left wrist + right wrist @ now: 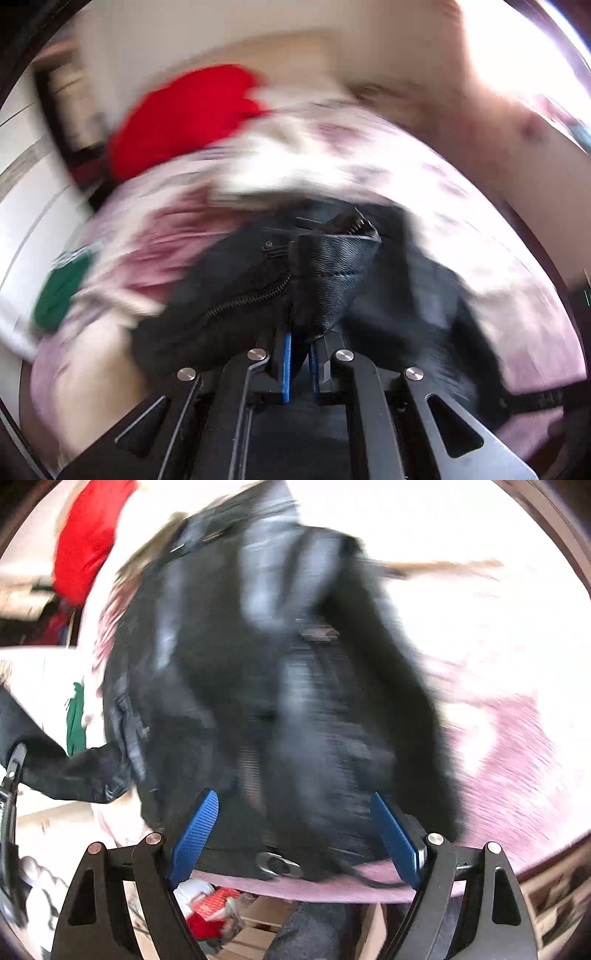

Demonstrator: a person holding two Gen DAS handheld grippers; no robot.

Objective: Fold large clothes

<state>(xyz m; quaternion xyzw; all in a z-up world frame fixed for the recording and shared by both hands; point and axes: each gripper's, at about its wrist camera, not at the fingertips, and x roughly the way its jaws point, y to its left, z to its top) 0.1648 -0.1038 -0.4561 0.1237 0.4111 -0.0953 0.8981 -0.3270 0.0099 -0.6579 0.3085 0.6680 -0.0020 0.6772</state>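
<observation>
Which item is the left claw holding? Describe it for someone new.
On the pink floral bedspread lies a black jacket. The left claw pinches its zippered edge. It is the only dark garment; the red cloth lies behind it.

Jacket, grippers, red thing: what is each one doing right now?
Black jacket: unfolded, spread on the pink bed cover, zipper open.
Left gripper: shut, pinching the jacket's zipper edge.
Right gripper: open, holding nothing, over the jacket's hem.
Red cloth: heaped at the bed's far side, too blurred to say more.
</observation>
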